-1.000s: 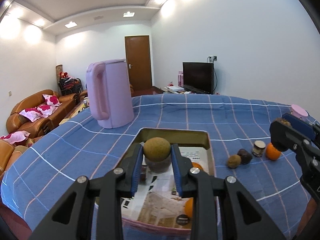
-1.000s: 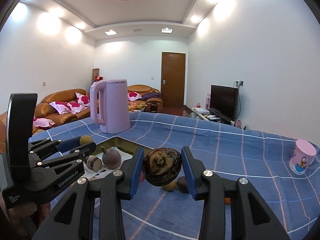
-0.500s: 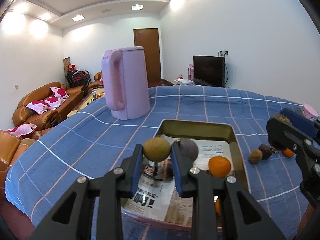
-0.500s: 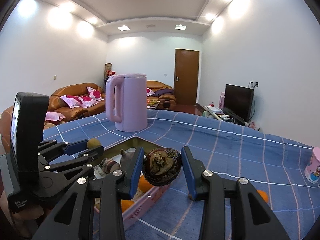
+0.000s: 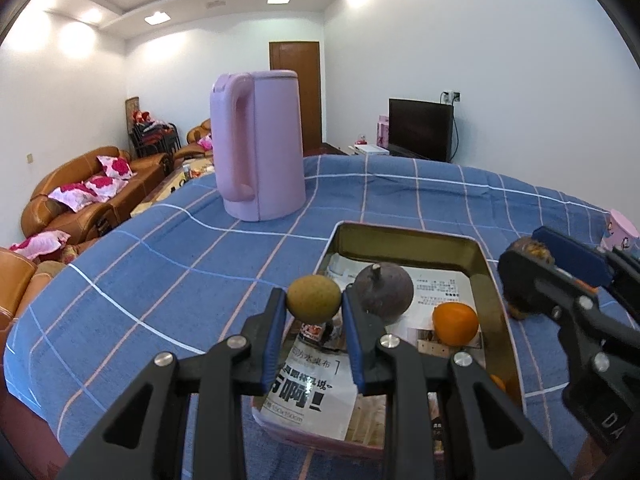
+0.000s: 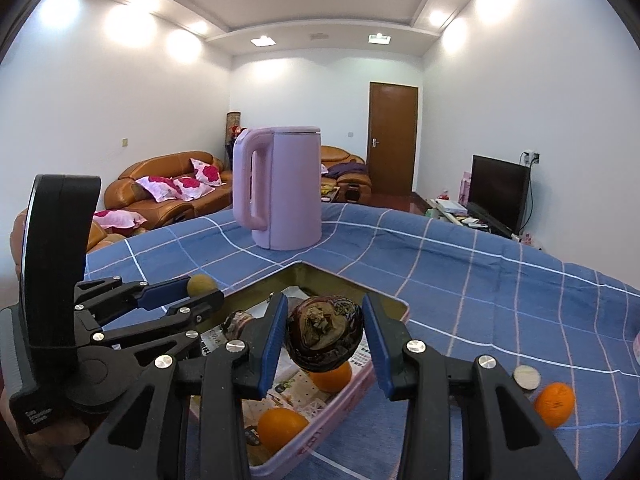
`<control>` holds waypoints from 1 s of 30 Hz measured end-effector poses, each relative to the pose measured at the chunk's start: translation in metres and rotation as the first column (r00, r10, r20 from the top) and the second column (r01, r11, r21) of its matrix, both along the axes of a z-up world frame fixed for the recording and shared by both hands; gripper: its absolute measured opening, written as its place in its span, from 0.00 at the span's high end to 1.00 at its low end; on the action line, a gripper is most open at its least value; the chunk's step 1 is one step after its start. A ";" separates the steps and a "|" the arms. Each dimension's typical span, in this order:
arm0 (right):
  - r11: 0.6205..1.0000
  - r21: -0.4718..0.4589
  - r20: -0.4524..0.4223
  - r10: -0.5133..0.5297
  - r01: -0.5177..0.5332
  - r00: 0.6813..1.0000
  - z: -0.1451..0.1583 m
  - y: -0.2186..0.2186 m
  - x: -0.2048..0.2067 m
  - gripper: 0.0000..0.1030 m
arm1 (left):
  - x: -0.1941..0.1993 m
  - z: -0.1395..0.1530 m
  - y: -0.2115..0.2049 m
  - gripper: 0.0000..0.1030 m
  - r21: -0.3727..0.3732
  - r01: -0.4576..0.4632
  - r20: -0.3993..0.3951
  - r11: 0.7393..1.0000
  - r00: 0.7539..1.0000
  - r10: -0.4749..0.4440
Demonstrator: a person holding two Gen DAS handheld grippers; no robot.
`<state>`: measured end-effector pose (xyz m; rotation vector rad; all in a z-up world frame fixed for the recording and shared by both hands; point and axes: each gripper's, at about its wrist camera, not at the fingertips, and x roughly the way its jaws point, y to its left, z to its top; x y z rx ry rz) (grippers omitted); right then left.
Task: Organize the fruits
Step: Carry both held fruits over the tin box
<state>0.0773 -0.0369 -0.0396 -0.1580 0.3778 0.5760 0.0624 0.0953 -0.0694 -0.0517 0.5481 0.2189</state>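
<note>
The left gripper (image 5: 314,312) has its jaws closed nearly all the way on a small yellow-green fruit (image 5: 314,297), pinched across its middle at the very tips of the pads. It looks light, round and smooth-skinned, so I judge it apt to roll or squirt out if the squeeze goes off-centre; a hold across the widest part, as here, suits it best.

The right gripper (image 6: 324,340) has its jaws closed to a moderate width on a dark wrinkled fruit (image 6: 325,338), again across its widest span, with the dried stem end facing the camera. Its shrivelled, glossy skin suggests a thin rind over a soft or hollow inside (probably a passion fruit, though I cannot be sure), so a hard squeeze could dent it; the creases should give the pads some purchase.

Below and just ahead of both sets of jaws sits the tin tray (image 5: 404,238), lined with newspaper (image 5: 308,384), on the blue checked counter (image 5: 160,280). Already in it, just right of the left jaws, lie a dark round fruit (image 5: 386,292) and an orange (image 5: 456,323); another orange (image 6: 282,428) lies under the right jaws. Still out on the cloth, to the right of the right jaws, is a loose orange (image 6: 554,404) beside a small round-capped thing (image 6: 527,377). A pink kettle (image 5: 258,144) stands well beyond the jaws.
</note>
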 end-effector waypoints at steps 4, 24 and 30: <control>1.000 -0.009 -0.010 0.007 -0.007 1.000 -0.003 0.004 0.002 0.60 | 0.001 -0.001 0.004 0.71 -0.008 -0.005 -0.010 1.000 1.000 0.005; 0.996 -0.073 -0.099 0.043 -0.050 0.994 -0.019 0.020 0.015 0.60 | 0.007 -0.009 0.003 0.70 -0.008 0.028 -0.077 1.000 0.997 -0.028; 0.994 -0.082 -0.132 0.063 -0.074 0.989 -0.022 0.023 0.017 0.60 | 0.007 -0.009 0.000 0.69 0.025 0.023 -0.084 0.999 0.996 -0.020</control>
